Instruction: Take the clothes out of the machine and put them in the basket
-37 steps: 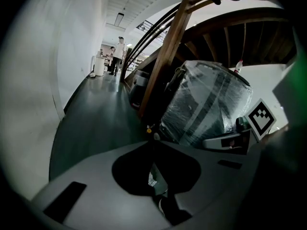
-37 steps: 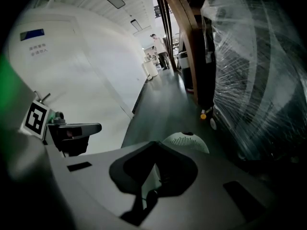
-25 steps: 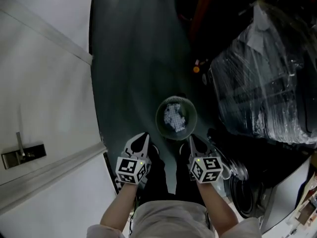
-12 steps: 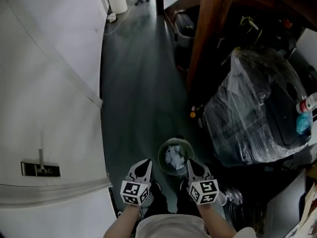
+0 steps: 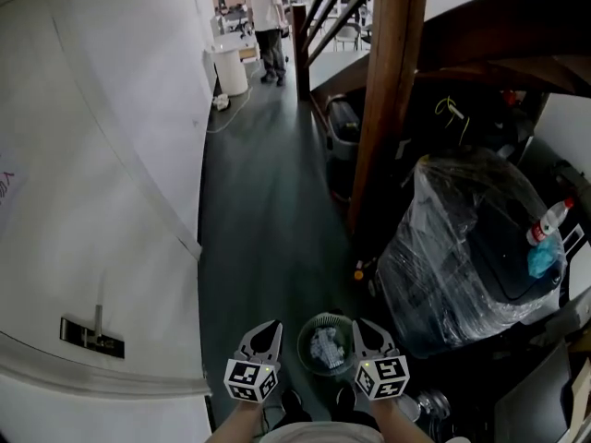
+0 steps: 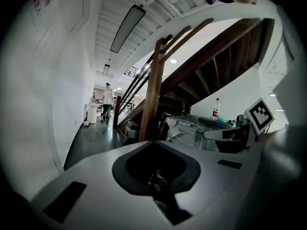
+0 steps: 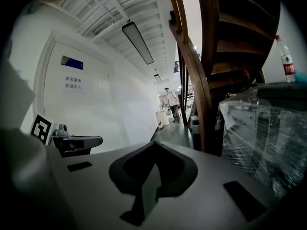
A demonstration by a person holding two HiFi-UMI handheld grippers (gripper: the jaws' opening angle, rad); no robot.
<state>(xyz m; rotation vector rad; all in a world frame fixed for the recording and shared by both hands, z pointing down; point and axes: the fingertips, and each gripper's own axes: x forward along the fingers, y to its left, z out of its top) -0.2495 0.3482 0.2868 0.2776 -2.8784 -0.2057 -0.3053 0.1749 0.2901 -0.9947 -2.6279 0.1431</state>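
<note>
A round dark basket [image 5: 305, 338] stands on the floor at the bottom of the head view, with pale clothes [image 5: 325, 347] lying in it. My left gripper [image 5: 272, 325] hovers just left of it and my right gripper [image 5: 358, 323] just right of it, both raised above it and pointing along the corridor. The left gripper [image 6: 154, 142] has its jaws closed tip to tip with nothing between them. The right gripper [image 7: 154, 143] is likewise shut and empty. The machine's round chrome-rimmed door [image 5: 427, 404] barely shows at the lower right.
A wooden stair post [image 5: 388, 109] rises right of the corridor. A plastic-wrapped bulk [image 5: 462, 257] with a bottle [image 5: 547, 220] on it sits at the right. A white wall and door [image 5: 92, 201] run along the left. Far down the corridor stand a person [image 5: 268, 17] and a white bin [image 5: 231, 70].
Both grippers rose and levelled out, still shut. The head view tilted up: the basket slid to the bottom of the picture and the corridor, stairs and person came into sight.
</note>
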